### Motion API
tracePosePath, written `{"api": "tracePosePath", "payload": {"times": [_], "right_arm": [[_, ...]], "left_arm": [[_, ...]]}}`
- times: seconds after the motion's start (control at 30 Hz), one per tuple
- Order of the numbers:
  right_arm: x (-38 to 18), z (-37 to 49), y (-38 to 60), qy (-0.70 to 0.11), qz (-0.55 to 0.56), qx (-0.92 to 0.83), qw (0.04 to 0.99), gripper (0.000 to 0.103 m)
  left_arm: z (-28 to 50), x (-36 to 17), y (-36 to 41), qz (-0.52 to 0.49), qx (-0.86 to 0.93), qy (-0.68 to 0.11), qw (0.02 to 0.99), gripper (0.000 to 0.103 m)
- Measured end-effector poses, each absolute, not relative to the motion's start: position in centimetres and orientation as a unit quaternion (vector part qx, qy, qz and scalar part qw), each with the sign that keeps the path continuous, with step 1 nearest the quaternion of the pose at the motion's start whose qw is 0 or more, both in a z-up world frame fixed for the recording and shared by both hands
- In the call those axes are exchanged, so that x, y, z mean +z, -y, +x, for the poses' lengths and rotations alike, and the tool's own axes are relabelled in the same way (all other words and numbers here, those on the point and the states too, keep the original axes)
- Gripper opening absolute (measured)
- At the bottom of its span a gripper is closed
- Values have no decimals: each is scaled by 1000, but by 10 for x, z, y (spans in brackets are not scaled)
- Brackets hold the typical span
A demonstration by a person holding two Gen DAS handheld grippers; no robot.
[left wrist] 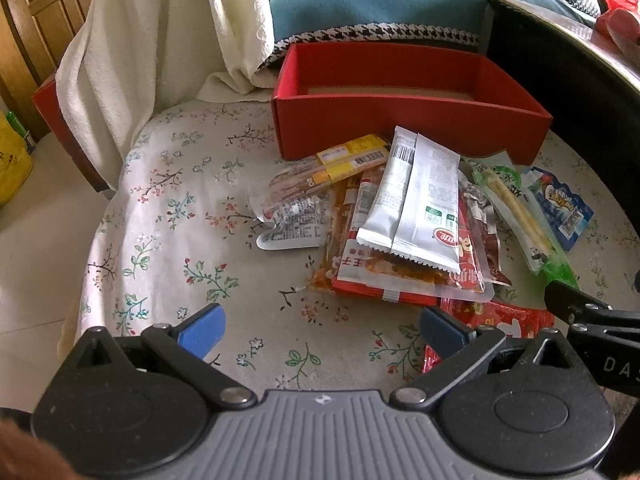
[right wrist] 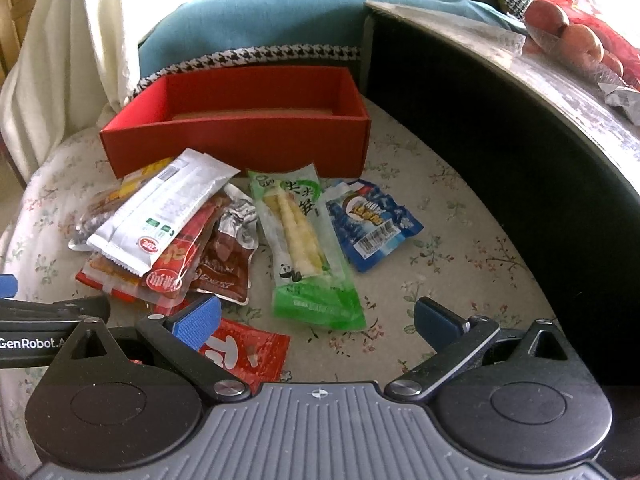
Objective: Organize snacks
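On the floral cushion (right wrist: 460, 240), a heap of snack packets (left wrist: 384, 232) lies just before the red box (right wrist: 240, 136); a green bamboo-shoot packet (right wrist: 308, 240) and blue packet (right wrist: 372, 224) lie beside it; left gripper (left wrist: 320, 328) and right gripper (right wrist: 316, 320) hover near, jaws spread wide, holding nothing.

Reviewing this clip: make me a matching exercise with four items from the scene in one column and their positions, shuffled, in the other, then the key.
Things:
1. red box
2. silver packet
3. green bamboo-shoot packet
4. blue packet

Places:
A. lying on top of the snack pile
B. farthest right of the snacks
C. behind the snacks, open, nothing visible inside
D. flat on the floral cloth, between the pile and the blue packet

Pairs: 1-C, 2-A, 3-D, 4-B
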State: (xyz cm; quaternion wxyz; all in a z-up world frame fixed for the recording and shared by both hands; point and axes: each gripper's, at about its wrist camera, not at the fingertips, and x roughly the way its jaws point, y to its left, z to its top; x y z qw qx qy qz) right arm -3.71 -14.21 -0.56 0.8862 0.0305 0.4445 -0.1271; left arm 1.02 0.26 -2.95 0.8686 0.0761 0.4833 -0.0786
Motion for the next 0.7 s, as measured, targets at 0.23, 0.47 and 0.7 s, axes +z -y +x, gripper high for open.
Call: {"api": "tracePosePath", "payload": {"times": [0.23,0.47,0.7], "right_arm": [[-9,-36,142,-451,32,-120,884,103],[-12,-35,141,-456,30,-116,882,103],[-12,-35,141,-456,28,-118,882,103]], "left_arm": [[10,-31,-1,79,-79,-485,867,99],[12,-32,-2,77,-77,-489,866,99],[11,-33,-2,76,-77,-490,865,99]]}}
